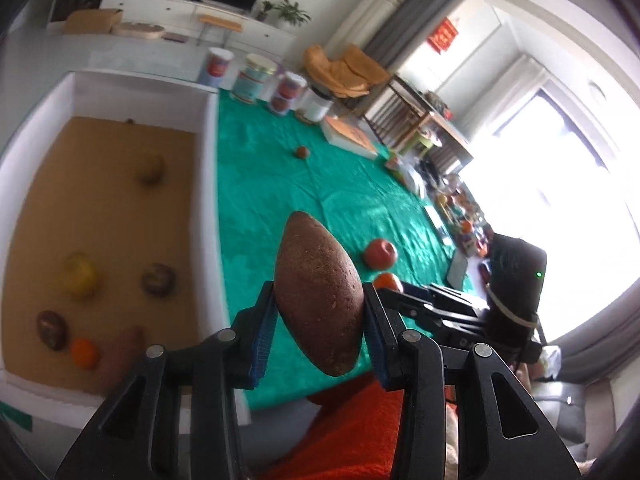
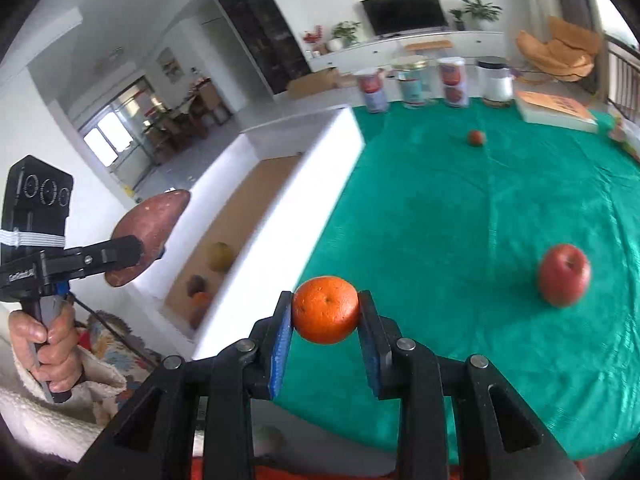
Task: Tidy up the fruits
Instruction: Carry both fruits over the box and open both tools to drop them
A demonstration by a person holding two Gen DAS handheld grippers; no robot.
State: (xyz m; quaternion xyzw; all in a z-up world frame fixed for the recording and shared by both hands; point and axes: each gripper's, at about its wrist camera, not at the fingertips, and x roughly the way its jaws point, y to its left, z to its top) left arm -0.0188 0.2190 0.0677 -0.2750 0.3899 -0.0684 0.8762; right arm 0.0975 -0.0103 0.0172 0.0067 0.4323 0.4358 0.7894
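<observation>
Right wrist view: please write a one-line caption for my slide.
Right gripper holds an orange above the green tablecloth; an apple remains beside the white box.

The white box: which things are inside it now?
Inside the white box lie an orange, a sweet potato and four blurry round fruits. The near corner is hidden behind the left claw.

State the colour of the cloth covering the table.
Green; the tablecloth shows best in the right wrist view.
</observation>
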